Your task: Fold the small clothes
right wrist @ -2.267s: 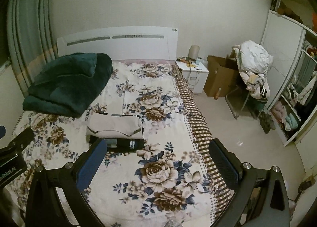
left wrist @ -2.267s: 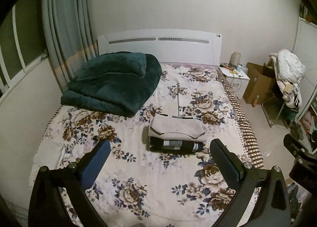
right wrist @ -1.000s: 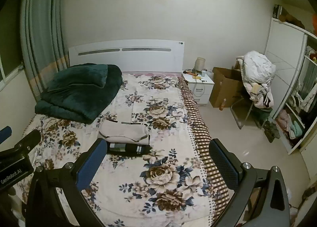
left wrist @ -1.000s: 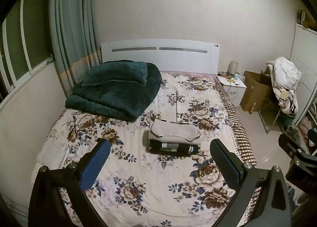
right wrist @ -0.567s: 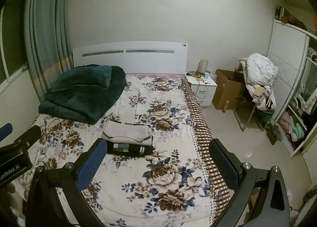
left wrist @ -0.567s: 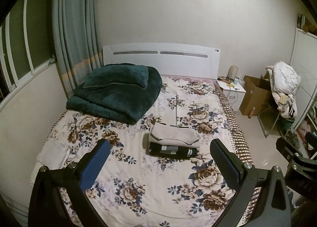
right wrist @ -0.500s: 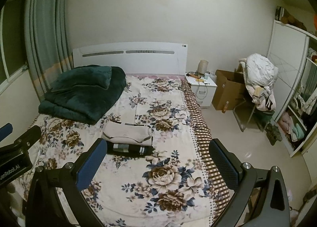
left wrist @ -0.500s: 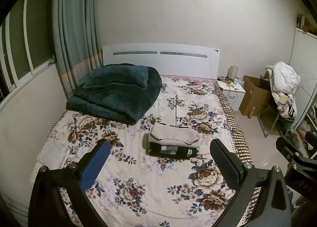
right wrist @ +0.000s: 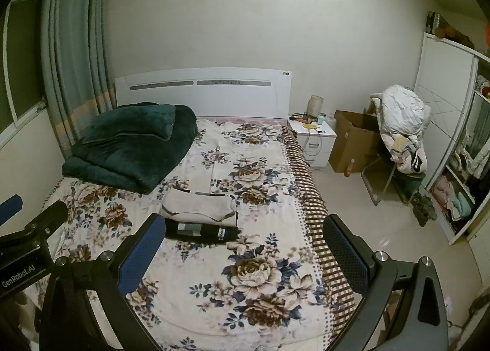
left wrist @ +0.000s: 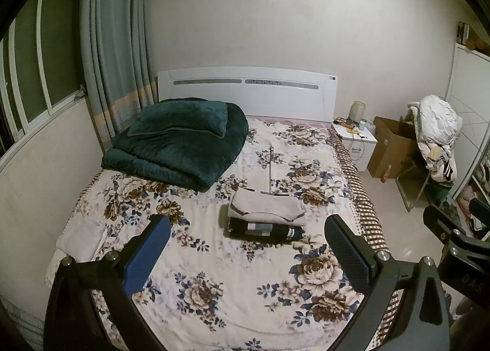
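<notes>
A wide bed with a floral-print sheet (left wrist: pixel 214 259) fills the room before me, its white headboard (left wrist: pixel 245 90) against the far wall. At the bed's far left corner lies a folded dark green plush blanket (left wrist: pixel 177 148) with a matching pillow on top. Near the middle of the bed, toward its right edge, sits the stack of small clothes: a folded beige garment (left wrist: pixel 266 208) resting on a folded black garment with a pale printed panel (left wrist: pixel 263 231). My left gripper (left wrist: pixel 245 254) hangs above the foot of the bed, released, jaws wide apart and holding nothing. My right gripper (right wrist: pixel 245 254) hangs the same way beside it, spread and empty, well short of the stack. A brown cardboard box (right wrist: pixel 352 142) stands on the floor just beyond a small white nightstand (right wrist: pixel 315 139) at the bed's far right corner.
</notes>
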`<state>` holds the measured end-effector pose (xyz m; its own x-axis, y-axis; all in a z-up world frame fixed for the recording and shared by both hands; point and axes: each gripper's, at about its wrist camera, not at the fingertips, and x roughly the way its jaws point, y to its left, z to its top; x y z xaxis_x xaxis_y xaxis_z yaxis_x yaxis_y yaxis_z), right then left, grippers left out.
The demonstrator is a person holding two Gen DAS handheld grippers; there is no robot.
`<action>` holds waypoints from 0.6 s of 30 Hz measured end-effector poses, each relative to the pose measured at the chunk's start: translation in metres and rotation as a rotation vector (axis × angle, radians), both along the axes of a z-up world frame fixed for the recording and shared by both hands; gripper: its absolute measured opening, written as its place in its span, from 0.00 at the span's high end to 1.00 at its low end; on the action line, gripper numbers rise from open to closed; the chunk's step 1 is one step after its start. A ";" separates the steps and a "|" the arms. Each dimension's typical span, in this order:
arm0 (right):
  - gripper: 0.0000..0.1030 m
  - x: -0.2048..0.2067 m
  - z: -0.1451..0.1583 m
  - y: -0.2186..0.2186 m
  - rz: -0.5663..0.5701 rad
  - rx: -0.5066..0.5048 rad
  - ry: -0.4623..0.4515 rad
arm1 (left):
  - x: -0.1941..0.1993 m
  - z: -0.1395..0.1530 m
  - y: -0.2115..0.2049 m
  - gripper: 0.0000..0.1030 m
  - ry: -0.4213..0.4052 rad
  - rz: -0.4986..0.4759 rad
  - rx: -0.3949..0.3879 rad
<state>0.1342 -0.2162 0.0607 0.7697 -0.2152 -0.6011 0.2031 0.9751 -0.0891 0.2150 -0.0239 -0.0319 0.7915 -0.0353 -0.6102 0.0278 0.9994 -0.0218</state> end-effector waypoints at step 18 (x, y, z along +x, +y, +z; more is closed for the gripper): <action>0.00 -0.002 -0.001 0.003 -0.004 0.002 -0.004 | -0.004 0.000 0.000 0.00 -0.003 0.002 0.000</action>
